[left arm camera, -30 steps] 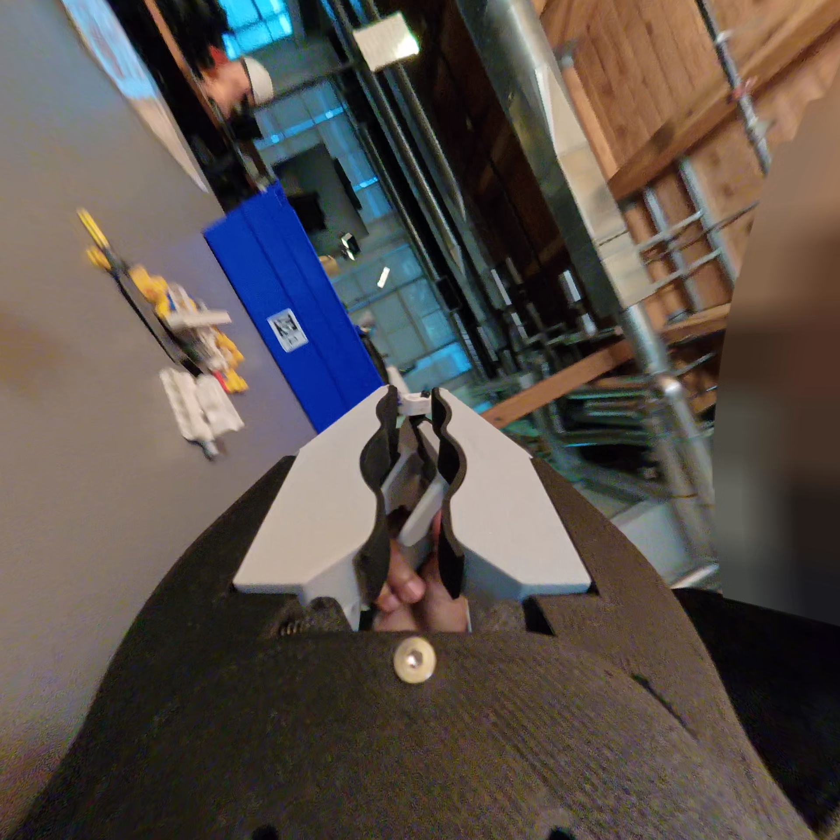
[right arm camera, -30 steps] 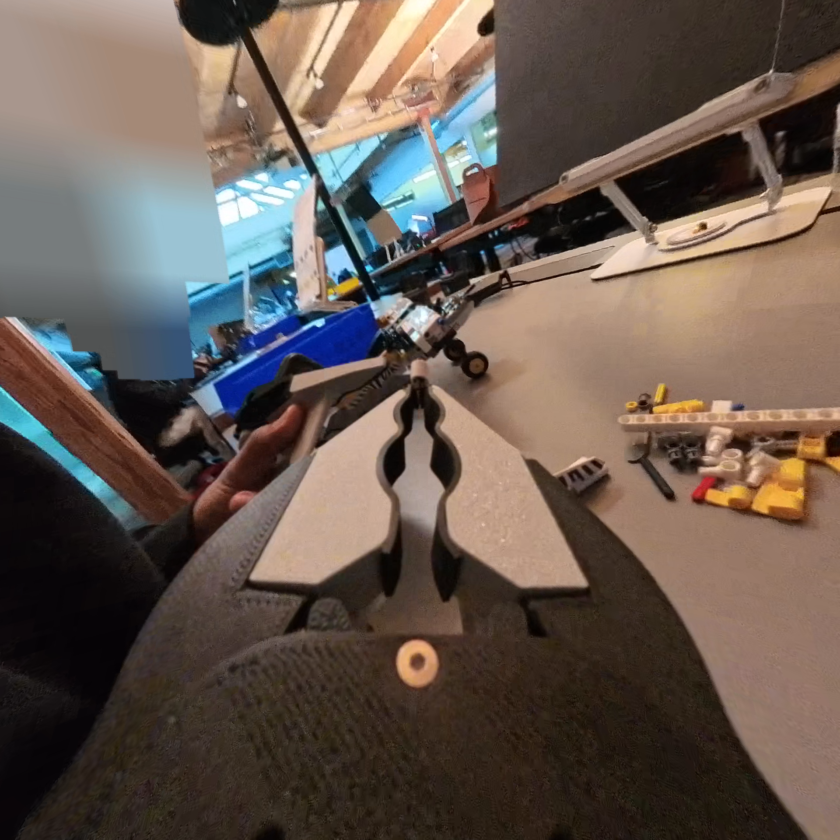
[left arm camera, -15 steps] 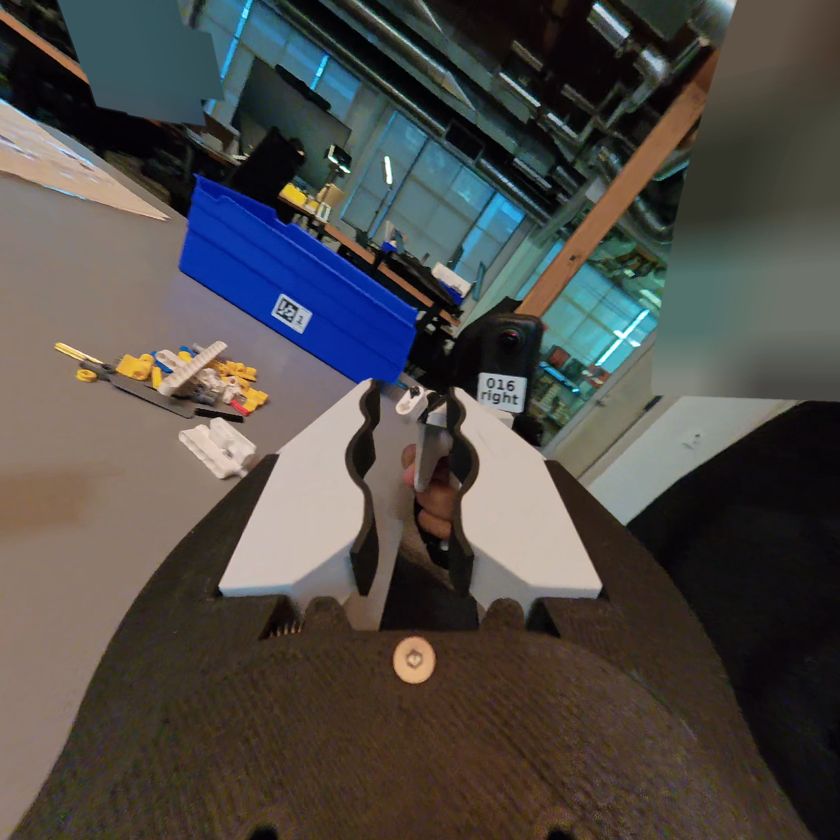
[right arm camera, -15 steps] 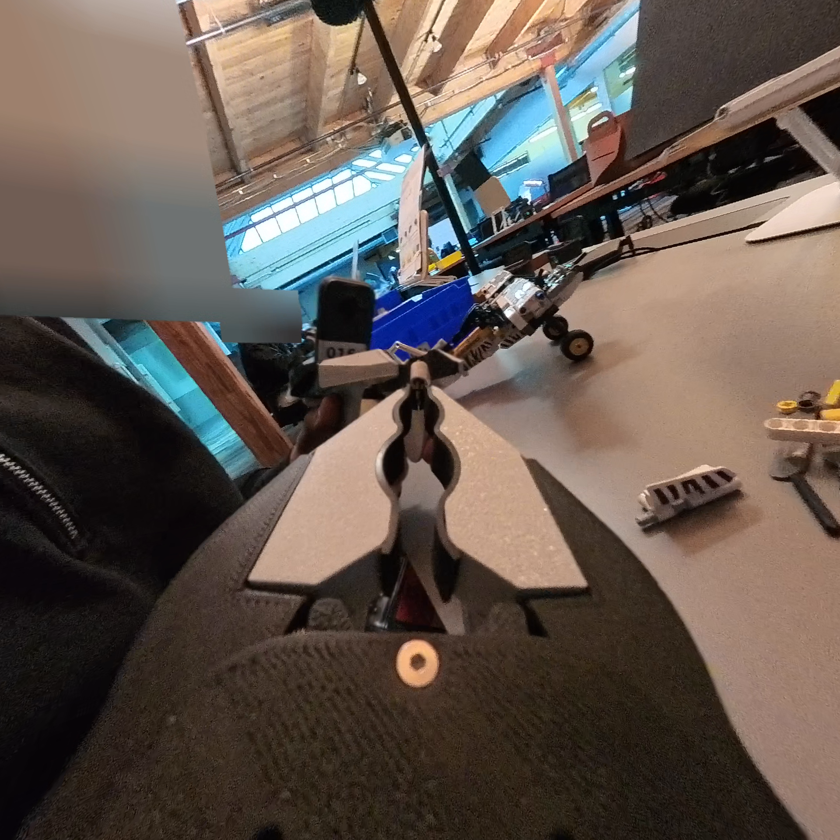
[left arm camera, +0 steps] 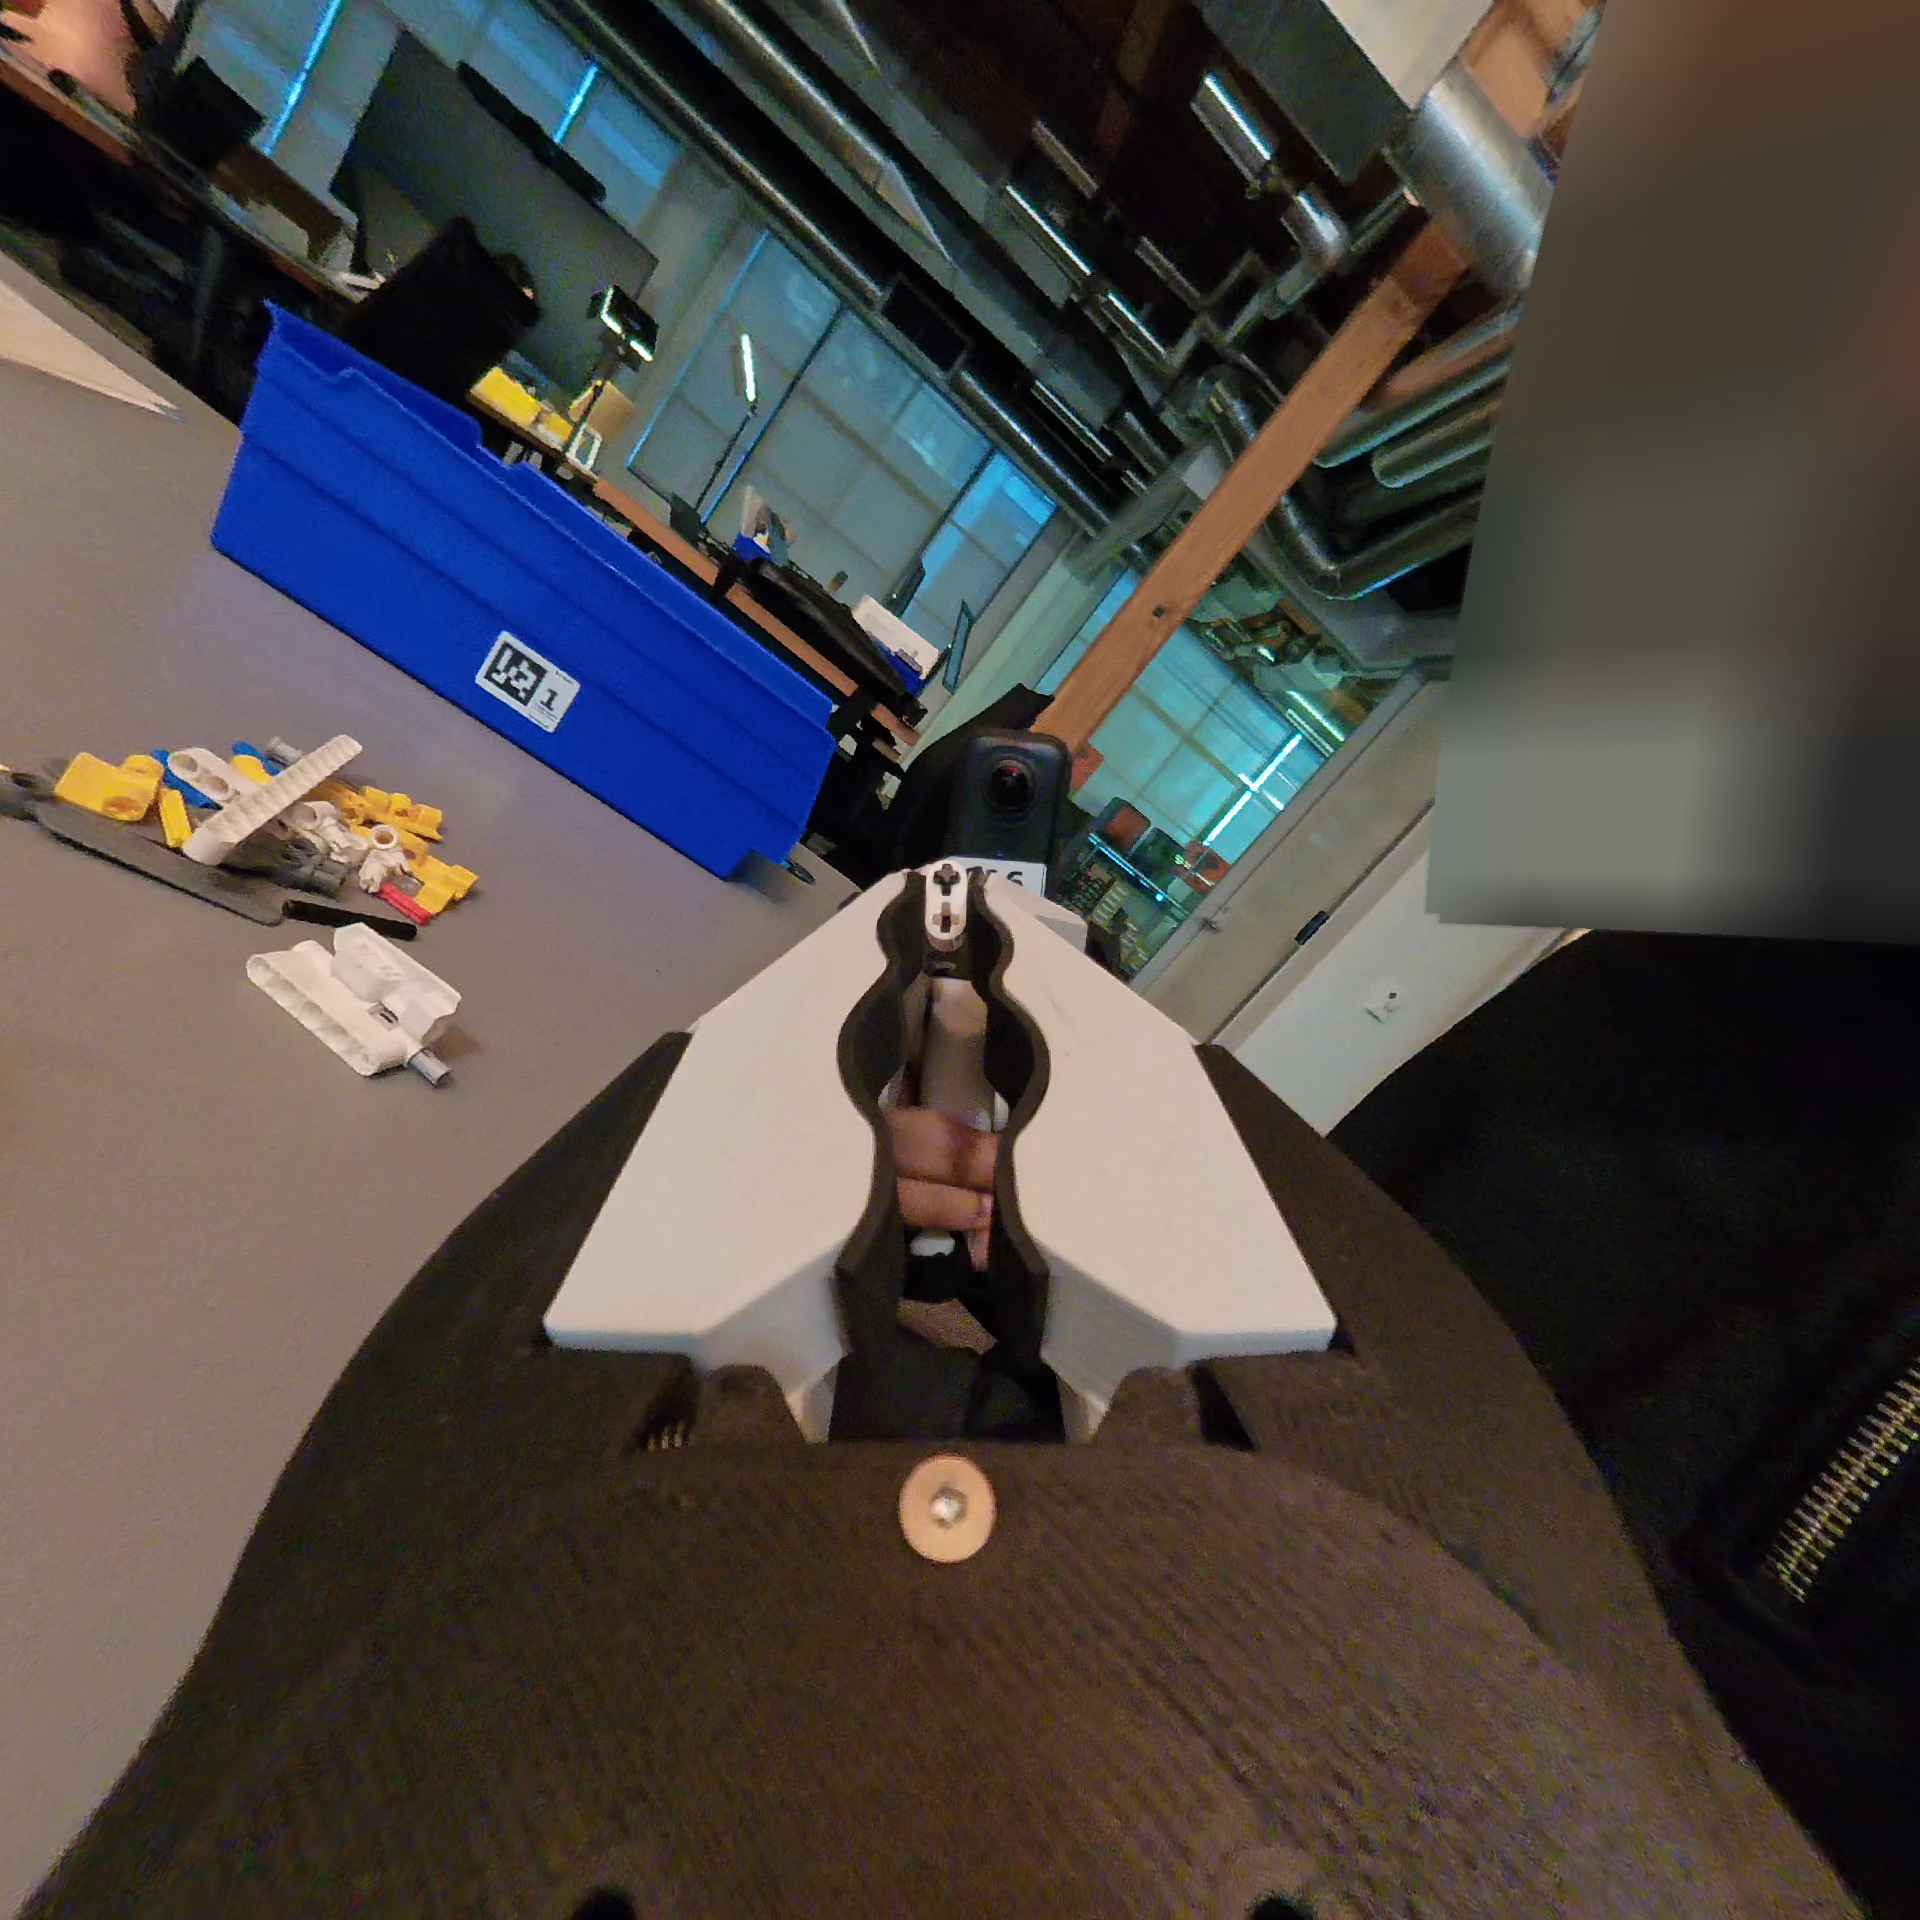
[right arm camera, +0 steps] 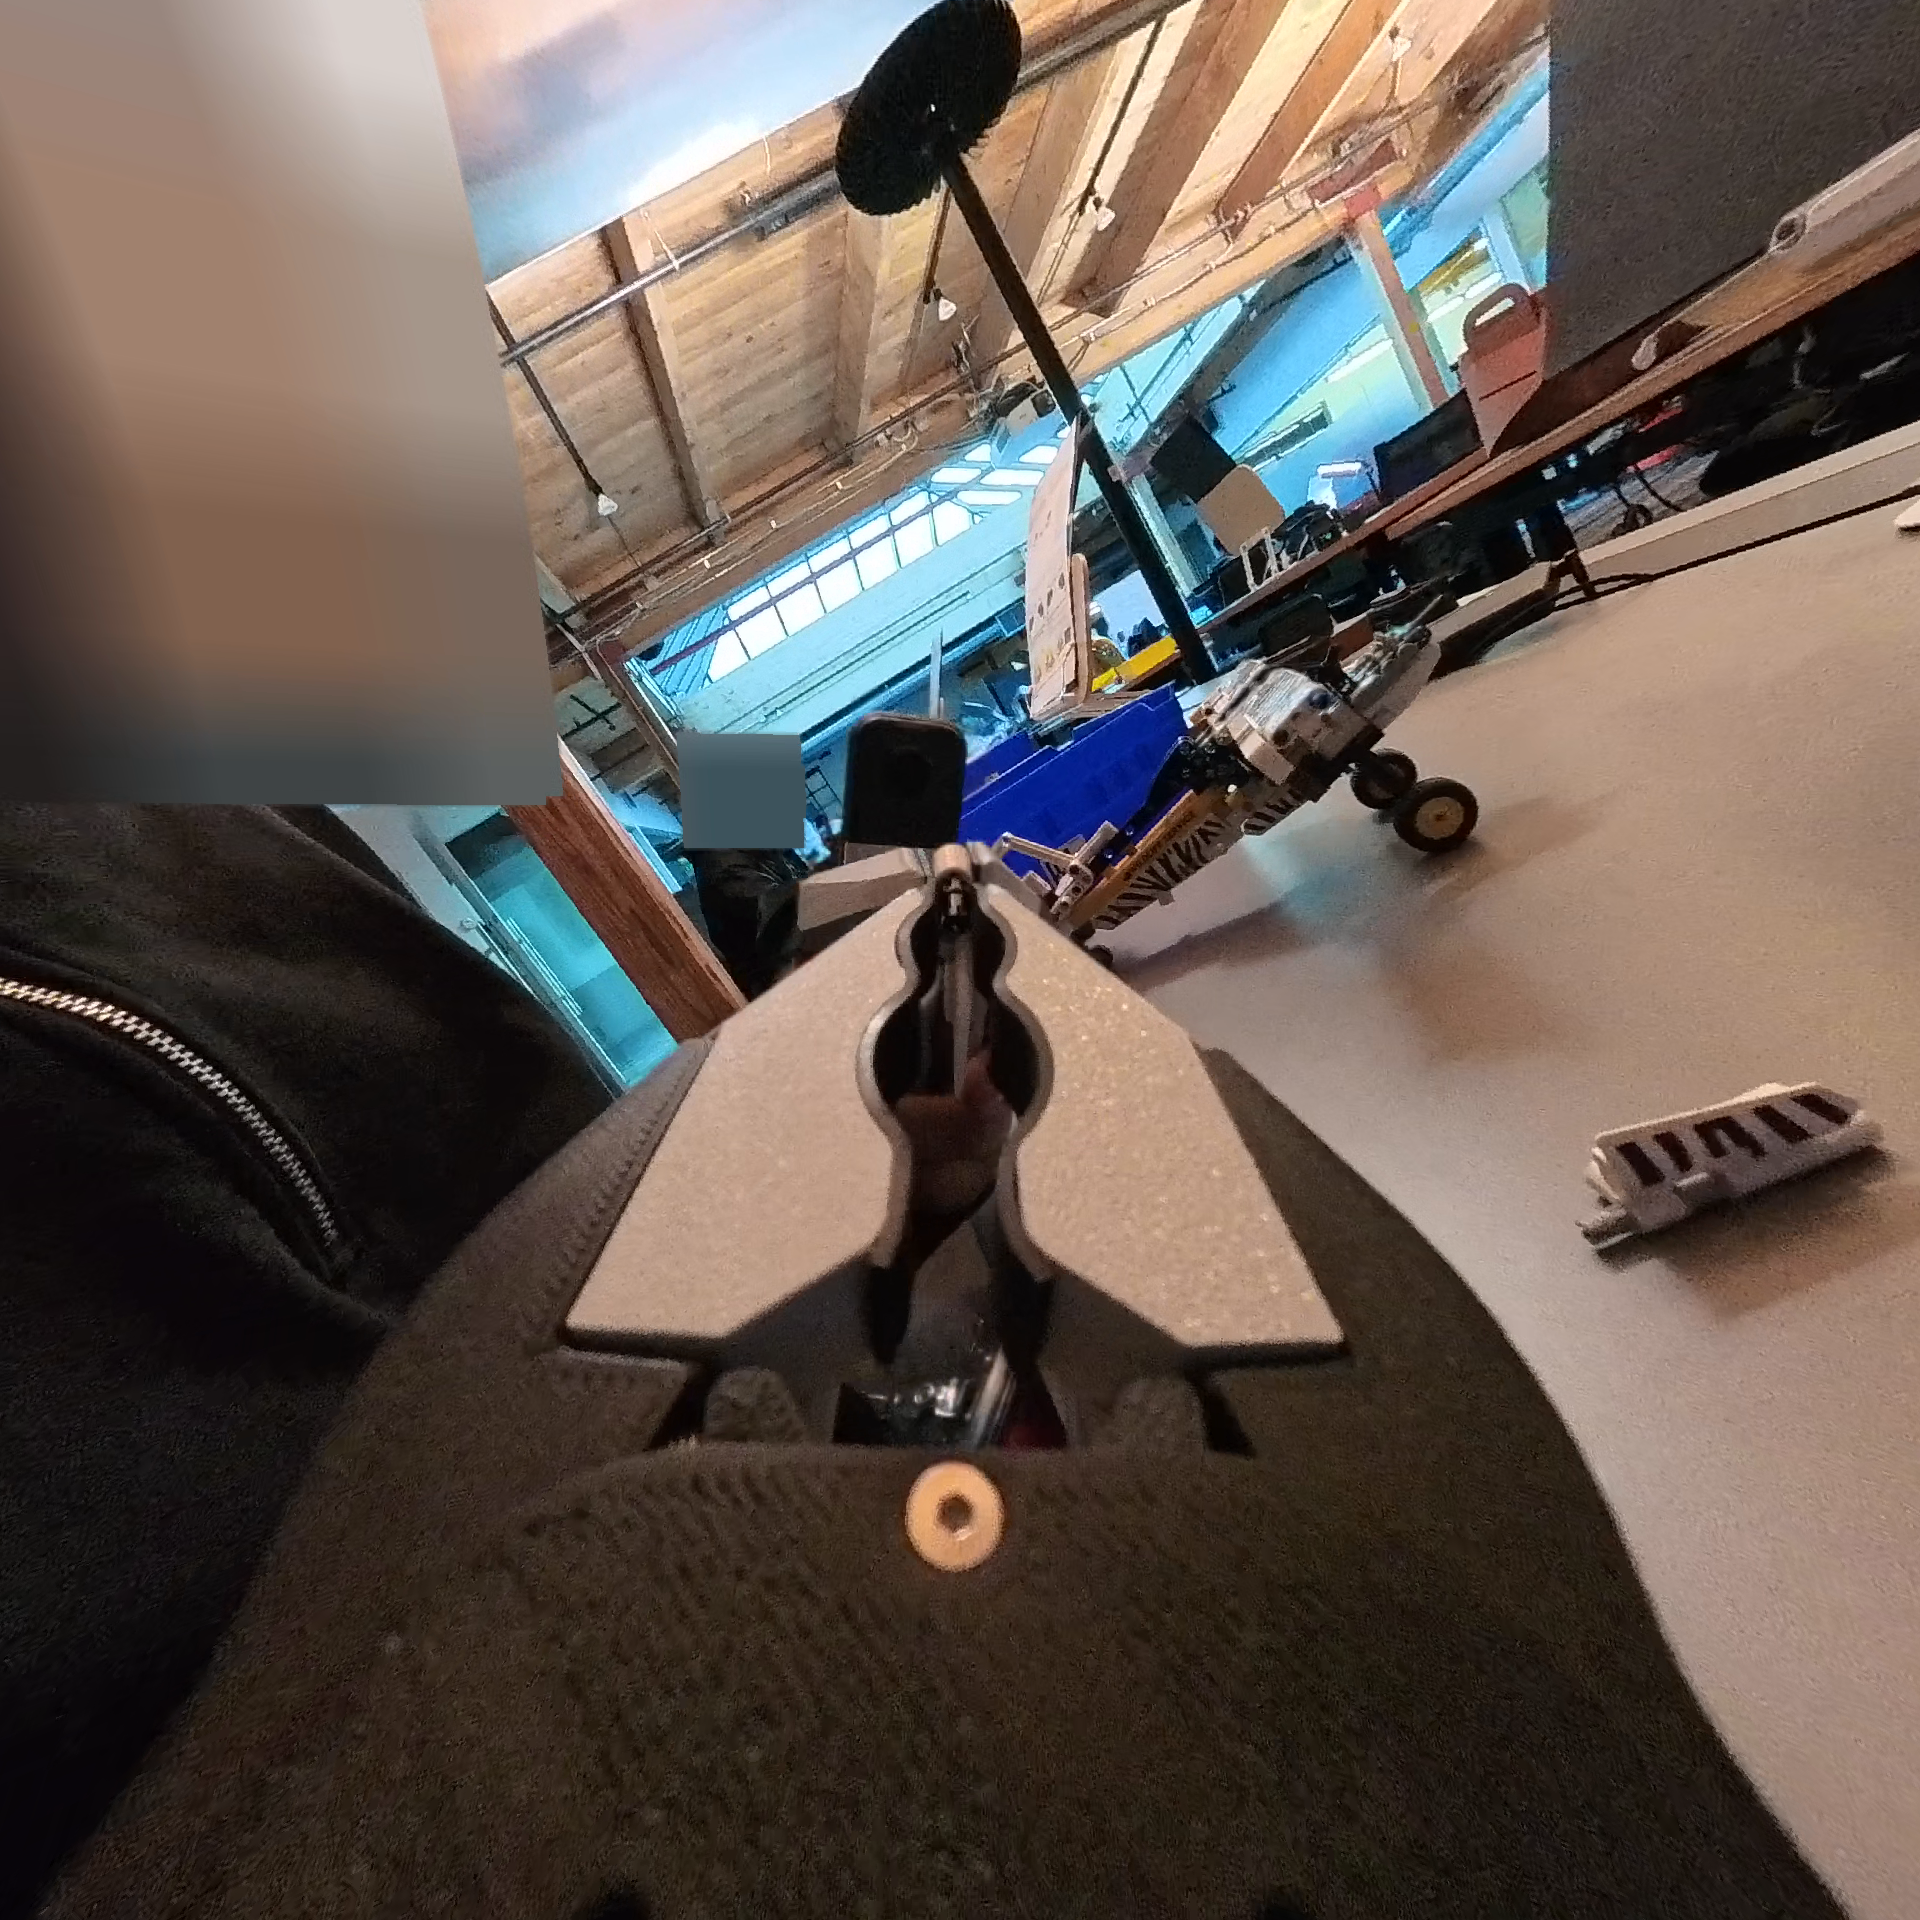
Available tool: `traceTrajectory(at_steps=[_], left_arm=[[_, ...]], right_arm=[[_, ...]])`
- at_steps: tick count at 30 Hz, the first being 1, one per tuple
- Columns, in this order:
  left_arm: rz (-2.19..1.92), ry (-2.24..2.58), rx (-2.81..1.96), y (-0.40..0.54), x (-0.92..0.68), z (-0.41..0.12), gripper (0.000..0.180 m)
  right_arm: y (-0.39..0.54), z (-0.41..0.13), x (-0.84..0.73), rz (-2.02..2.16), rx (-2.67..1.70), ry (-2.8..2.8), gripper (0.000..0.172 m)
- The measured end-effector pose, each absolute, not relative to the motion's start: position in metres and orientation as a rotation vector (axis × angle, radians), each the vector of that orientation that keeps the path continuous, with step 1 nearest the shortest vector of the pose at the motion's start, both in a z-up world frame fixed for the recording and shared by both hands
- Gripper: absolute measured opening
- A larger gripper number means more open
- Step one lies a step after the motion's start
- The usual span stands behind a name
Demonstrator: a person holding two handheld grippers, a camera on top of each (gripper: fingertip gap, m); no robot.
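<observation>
Grey table point(left arm camera: 156, 1195) carries everything; both grippers are raised off it, facing each other tip to tip.

Blue bin point(left arm camera: 499, 623) stands at the table's far edge with a white sticker on its side. In the right wrist view a part-built toy vehicle point(right arm camera: 1278, 769) with striped panels and small wheels sits beside the bin.

Pile of loose building pieces point(left arm camera: 260, 821), yellow, white, grey and some blue, lies on a dark flat piece well apart from the grippers. Nearer, a white block assembly point(left arm camera: 353, 997) rests alone. A white slotted panel point(right arm camera: 1735, 1153) lies by itself in the right wrist view.

Left gripper point(left arm camera: 943, 914): jaws drawn in, pinching a small white connector piece point(left arm camera: 943, 909) at the very tips. Right gripper point(right arm camera: 951, 904): jaws pressed nearly together on a thin pale piece point(right arm camera: 951, 868) sticking out of its tips. Each view shows the other gripper's camera right behind its own tips.

Progress: vehicle looks partly assembled, many pieces unused on the table.

Hard to make out: whether the two pinched pieces are one and the same, or are touching. Fingers of the hand point(left arm camera: 940, 1174) behind the left jaws are only partly seen. Blurred patches cover the upper corners.
</observation>
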State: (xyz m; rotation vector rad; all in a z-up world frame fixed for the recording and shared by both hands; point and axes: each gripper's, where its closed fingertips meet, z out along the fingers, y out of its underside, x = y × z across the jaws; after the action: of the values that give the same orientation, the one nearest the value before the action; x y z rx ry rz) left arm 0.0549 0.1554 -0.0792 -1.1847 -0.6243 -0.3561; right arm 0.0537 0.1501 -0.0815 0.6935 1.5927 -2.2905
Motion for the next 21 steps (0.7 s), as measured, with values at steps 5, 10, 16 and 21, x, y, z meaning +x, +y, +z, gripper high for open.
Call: traceTrajectory(at_steps=[5,10,16,21], left_arm=[[-0.163,-0.623,-1.25,0.154,0.048,-0.082,0.002],[0.016,-0.634,-1.326,0.152,0.04,-0.086,0.002],[-0.431,-0.683,-1.012,0.152,0.046,-0.067,0.001],[-0.689,-0.73,-0.901,0.158,0.049,-0.075,0.001]], right_arm=[[0.155,-0.086,0.044,-2.322,0.764,1.628,0.011],[0.165,-0.086,0.037,-2.372,0.805,1.614,0.025],[0.159,-0.077,0.049,-2.43,0.683,1.631,0.02],[0.158,-0.075,0.053,-2.507,0.633,1.784,0.018]])
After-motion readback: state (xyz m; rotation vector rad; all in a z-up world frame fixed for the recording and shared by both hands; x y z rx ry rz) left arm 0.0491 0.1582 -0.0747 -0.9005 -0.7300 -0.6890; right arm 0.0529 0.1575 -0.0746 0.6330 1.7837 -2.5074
